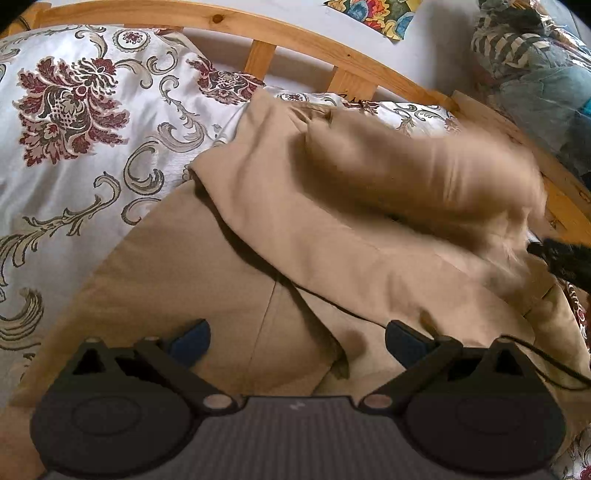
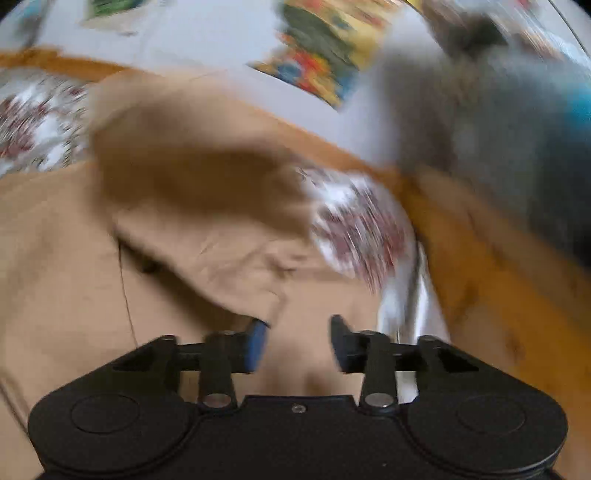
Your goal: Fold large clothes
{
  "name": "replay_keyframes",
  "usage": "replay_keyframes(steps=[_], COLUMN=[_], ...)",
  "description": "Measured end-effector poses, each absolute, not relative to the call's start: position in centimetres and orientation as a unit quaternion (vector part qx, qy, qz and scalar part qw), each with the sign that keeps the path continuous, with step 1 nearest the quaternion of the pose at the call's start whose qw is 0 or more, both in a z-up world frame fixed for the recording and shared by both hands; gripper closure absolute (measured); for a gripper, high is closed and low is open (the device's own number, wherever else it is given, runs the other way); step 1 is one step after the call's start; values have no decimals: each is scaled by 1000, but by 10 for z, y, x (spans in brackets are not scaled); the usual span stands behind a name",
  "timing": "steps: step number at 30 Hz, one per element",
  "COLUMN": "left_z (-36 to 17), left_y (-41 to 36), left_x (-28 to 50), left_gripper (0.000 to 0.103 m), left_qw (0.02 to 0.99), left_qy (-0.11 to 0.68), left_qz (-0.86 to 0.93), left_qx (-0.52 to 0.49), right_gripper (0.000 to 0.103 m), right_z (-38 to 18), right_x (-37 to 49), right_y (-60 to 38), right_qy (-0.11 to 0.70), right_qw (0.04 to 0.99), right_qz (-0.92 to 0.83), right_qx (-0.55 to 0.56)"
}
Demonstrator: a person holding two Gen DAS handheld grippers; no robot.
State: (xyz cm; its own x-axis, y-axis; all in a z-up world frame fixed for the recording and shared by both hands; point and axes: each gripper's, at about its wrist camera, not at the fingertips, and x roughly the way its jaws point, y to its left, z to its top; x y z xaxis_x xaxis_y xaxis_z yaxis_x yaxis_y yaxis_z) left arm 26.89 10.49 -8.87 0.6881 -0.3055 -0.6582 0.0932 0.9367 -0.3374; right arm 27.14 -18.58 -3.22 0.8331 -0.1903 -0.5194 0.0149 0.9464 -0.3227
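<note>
A large tan garment lies on a floral bedspread. A sleeve or flap of it is raised and blurred with motion at the right. My left gripper is open and empty, just above the garment's near part. My right gripper is open, jaws apart, over the same tan garment; a blurred fold hangs in front of it, touching its left finger. The right gripper's black tip also shows in the left wrist view.
A wooden bed frame runs along the far side and right. A pile of bagged clothes sits at the far right. Colourful patterned paper hangs on the pale wall.
</note>
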Motion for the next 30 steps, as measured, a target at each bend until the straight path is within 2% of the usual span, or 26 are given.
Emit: replay_keyframes(steps=[4,7,12,16,17,18,19,20,21,25,27,30], left_z=[-88,-87,-86,-85,-85,-85,-84,-84,-83,-75,-69,-57], left_y=[106,108,109,108,108,107,106,106,106,112,116,118], left_x=[268,268,268,267,267,267,266,266,265,268,280,305], left_gripper=[1,1,1,1,1,1,1,1,1,7,14,16], left_qw=[908,908,909,910,911,911,911,911,912,918,917,915], left_qy=[378,375,371,369,369,369,368,367,364,339,333,317], left_qz=[-111,-110,-110,-109,-109,-109,-109,-110,-111,-119,-120,-122], left_qx=[-144,-150,-152,-153,-152,-152,-151,-151,-151,-170,-186,-216], right_gripper=[55,53,34,27,30,50,63,81,85,89,80,64], right_z=[-26,-15,-20,-34,-35,-38,-37,-35,-33,-20,-22,-26], right_x=[259,258,285,307,309,313,315,318,319,319,314,303], right_y=[-214,-236,-244,-227,-222,-217,-213,-206,-200,-192,-204,-220], right_qy=[307,303,334,365,373,382,389,396,398,370,365,344], right_qw=[942,943,916,888,885,883,884,890,897,923,921,920], right_qz=[-110,-133,-44,-14,-10,-3,-1,-5,-7,-5,4,1], right_qx=[-82,28,218,281,280,274,259,227,190,111,139,187])
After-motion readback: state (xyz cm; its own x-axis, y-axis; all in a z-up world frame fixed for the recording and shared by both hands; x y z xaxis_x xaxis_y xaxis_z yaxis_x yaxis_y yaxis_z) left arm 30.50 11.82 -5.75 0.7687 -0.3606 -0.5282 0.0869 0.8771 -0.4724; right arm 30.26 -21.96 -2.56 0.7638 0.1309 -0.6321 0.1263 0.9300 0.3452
